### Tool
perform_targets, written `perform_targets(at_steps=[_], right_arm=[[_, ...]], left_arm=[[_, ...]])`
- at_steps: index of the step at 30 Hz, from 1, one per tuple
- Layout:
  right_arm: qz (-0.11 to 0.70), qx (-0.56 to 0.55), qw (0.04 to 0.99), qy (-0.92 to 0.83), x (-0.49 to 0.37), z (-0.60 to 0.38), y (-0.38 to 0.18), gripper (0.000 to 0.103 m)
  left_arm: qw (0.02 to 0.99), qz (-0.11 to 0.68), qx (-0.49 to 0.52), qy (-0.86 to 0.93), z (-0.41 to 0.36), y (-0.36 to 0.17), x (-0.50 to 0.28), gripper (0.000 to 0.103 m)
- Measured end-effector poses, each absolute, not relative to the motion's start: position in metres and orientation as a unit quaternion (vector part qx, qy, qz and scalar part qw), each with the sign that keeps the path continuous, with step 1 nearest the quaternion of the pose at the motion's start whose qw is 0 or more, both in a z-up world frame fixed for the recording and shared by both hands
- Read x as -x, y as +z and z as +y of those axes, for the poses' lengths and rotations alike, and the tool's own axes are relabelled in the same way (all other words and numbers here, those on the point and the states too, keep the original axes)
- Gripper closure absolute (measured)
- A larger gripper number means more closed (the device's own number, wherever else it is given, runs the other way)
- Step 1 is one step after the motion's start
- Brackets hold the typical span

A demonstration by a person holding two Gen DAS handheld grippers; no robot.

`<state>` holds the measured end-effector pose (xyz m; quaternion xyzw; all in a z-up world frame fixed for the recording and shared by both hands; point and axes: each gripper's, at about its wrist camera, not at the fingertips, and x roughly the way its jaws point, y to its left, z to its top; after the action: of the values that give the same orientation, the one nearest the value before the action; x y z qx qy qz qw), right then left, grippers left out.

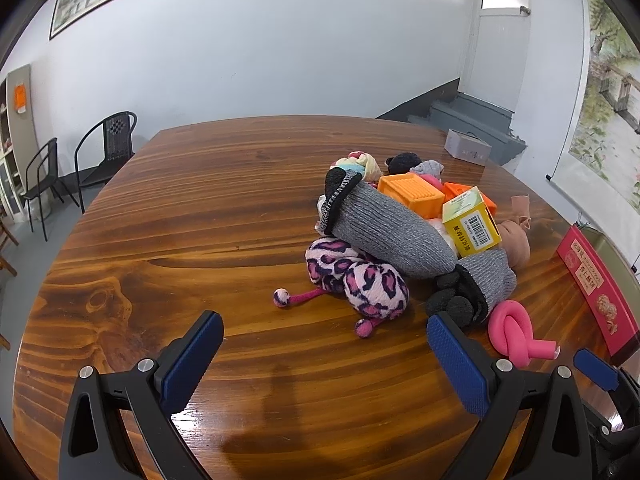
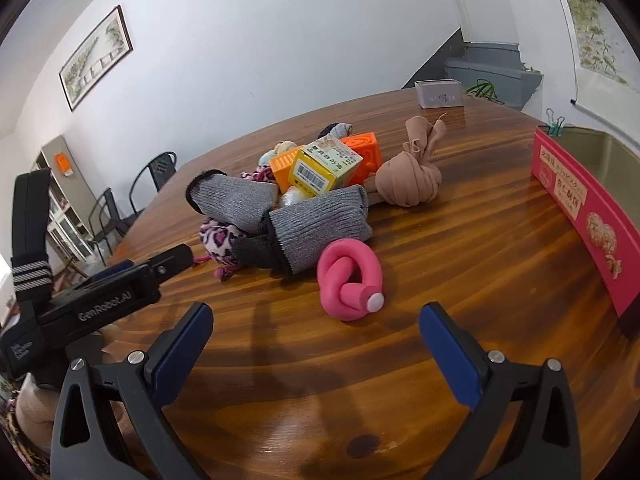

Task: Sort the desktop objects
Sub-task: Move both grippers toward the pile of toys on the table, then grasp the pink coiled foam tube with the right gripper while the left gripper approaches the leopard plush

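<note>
1. At the far left of the heap on the wooden table (image 1: 200,208) lie two rolled pink leopard-print socks (image 1: 356,276), with pompom ties trailing toward the near edge.
2. Over them slants a long grey knitted sock (image 1: 384,232) with a black cuff; a second grey sock (image 2: 320,224) lies across its near end, a dark toe poking out beneath it.
3. On top of the pile sit two orange plastic blocks (image 1: 412,194), and a small yellow-green carton (image 1: 472,220) with a barcode leans against them, touching the grey socks.
4. Behind the blocks are more balled socks: a pale pastel one (image 1: 356,164), a black one (image 1: 402,162) and a grey one (image 1: 430,168).
5. In front of the heap, just beside the second grey sock, rests a knotted pink foam roller (image 2: 348,280), white cap facing the camera.
6. Right of the heap sits a tan stocking bundle (image 2: 412,180), tied in a knot and touching the grey sock's end.
7. Further right stands an open pink box (image 2: 580,208) at the table edge; its visible olive interior looks bare. A small grey box (image 2: 438,94) sits at the far edge, contents hidden.
8. The left gripper (image 1: 324,344) hovers above bare table in front of the leopard socks, jaws spread wide, gripping nothing; its right pad is close to the dark toe, though contact cannot be judged.
9. The right gripper (image 2: 316,332) is likewise spread wide and empty, low over the table, the pink roller just ahead between its fingers and untouched.
</note>
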<state>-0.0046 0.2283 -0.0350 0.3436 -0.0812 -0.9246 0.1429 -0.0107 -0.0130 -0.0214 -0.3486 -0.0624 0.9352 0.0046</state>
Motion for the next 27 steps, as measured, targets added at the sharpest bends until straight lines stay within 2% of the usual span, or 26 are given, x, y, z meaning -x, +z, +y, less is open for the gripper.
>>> perform_targets(at_steps=[19,20,23,25,27], right_arm=[[0.011,-0.401,0.104,-0.91,0.052,0.218,-0.046,0.005],[0.015,-0.404,0.102,-0.909,0.054,0.217,-0.047,0.008],[0.02,-0.422,0.102,-0.901,0.062,0.216,-0.055,0.028],[0.021,-0.425,0.101,-0.899,0.064,0.216,-0.056,0.031],[0.022,-0.428,0.101,-0.898,0.064,0.216,-0.056,0.04]], left_arm=[[0.005,-0.066,0.361,0.93,-0.015,-0.026,0.014,0.0],[0.005,-0.066,0.362,0.93,-0.015,-0.026,0.014,0.0],[0.005,-0.066,0.365,0.928,-0.015,-0.027,0.015,0.0],[0.005,-0.066,0.367,0.928,-0.015,-0.029,0.016,0.0],[0.007,-0.067,0.37,0.927,-0.015,-0.03,0.016,0.0]])
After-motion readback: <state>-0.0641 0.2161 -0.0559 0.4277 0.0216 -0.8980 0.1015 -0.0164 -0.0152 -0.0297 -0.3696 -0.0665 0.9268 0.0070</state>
